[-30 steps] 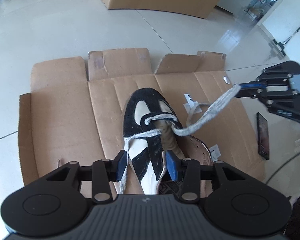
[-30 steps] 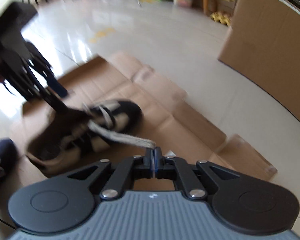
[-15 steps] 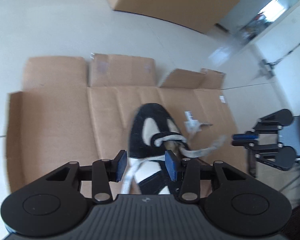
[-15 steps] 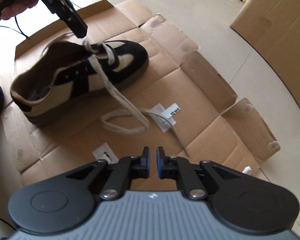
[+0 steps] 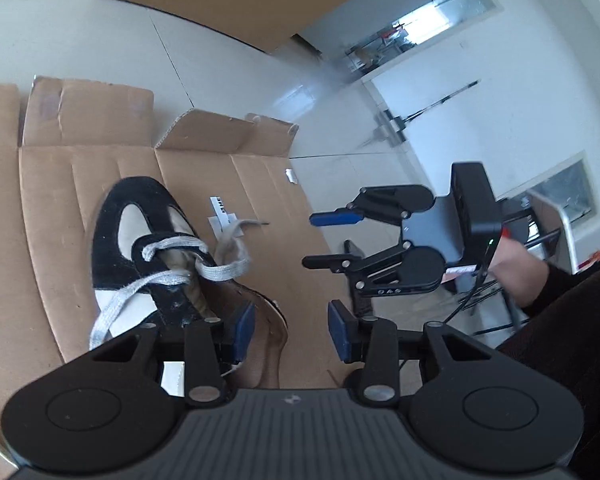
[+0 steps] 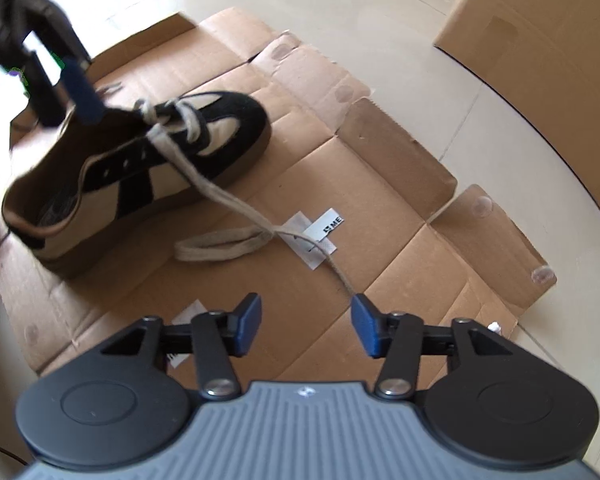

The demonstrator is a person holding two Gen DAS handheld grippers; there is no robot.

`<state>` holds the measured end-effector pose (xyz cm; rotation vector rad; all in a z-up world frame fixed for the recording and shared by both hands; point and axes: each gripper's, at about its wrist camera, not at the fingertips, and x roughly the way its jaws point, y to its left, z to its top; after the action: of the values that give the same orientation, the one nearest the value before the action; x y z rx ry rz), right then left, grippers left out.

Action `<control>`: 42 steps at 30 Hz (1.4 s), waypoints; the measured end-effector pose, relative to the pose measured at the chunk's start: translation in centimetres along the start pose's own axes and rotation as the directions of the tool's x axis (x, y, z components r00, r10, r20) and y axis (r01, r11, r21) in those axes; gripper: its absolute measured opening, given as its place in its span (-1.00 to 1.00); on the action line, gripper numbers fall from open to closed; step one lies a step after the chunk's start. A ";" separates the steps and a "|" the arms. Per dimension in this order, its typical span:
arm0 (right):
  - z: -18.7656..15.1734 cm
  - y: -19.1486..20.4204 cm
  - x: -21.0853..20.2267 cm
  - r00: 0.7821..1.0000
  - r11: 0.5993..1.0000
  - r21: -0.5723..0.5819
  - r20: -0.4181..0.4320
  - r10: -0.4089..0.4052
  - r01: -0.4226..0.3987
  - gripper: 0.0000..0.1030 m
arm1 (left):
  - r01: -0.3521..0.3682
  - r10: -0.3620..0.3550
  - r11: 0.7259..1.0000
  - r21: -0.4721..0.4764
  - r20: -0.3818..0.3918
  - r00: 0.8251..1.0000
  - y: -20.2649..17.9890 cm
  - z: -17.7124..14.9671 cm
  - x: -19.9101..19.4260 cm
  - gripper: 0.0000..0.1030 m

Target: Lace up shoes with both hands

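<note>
Right gripper (image 6: pixel 306 324): we find its jaws opening and standing well apart; nothing is pressed between the pads; the thin tip of the lace ends just beside the right-hand pad, and we cannot tell whether it touches.
Left gripper (image 5: pixel 290 328): jaws opening, about half spread; no lace between them; it hangs over the heel end of the shoe, which fills the gap on its left side.
Shoe (image 6: pixel 140 168): black and cream, lying on the flattened cardboard (image 6: pixel 380 208) on the floor; it sits well apart from the right gripper, up and to the left in that view; directly below and ahead of the left gripper.
Lace (image 6: pixel 216 196): threaded only through the eyelets nearest the toe; one end runs slack from the shoe across the cardboard, loops once, and tapers toward the right gripper; the other end trails down the shoe's far side, seen from the left wrist (image 5: pixel 116 308).
Risk, slack: we judge the free end may slide back through the eyelets; neither claw holds it.
Risk, regrasp: the tip is thin and flat on the cardboard; a closing jaw may miss it or pinch the paper labels (image 6: pixel 320 240) nearby.
Risk, shoe: unrestrained; a tug on the lace could drag or tip it.
</note>
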<state>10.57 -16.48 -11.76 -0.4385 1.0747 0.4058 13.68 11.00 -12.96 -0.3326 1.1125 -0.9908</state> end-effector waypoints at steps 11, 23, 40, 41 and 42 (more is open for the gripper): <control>0.6 -0.7 1.5 0.998 0.986 0.158 -0.016 0.059 -0.056 0.03 | -0.099 0.099 0.995 -0.027 0.001 0.995 4.0 0.2 1.0 0.07; 3.5 0.6 -0.3 0.977 0.984 0.110 0.177 0.119 -0.140 0.03 | 0.121 -0.122 0.992 -0.018 -0.029 0.992 2.4 -0.8 1.0 -0.77; 12.2 8.1 4.4 0.917 0.917 -0.147 0.101 0.386 -0.370 -0.96 | -0.006 0.008 0.999 0.031 -0.068 0.998 -0.4 -2.9 -2.9 0.33; 12.2 8.1 4.3 0.914 0.914 -0.146 0.093 0.394 -0.379 -0.97 | -0.024 0.026 0.999 0.033 -0.067 0.997 -0.3 -3.0 -3.0 0.33; 12.2 8.0 4.2 0.911 0.911 -0.142 0.090 0.402 -0.387 -0.97 | -0.042 0.045 0.999 0.034 -0.067 0.997 -0.2 -3.0 -3.0 0.33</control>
<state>17.27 -2.88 -11.78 -0.2971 1.0255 0.8518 10.75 14.05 -12.38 -0.2492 1.1588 -0.9866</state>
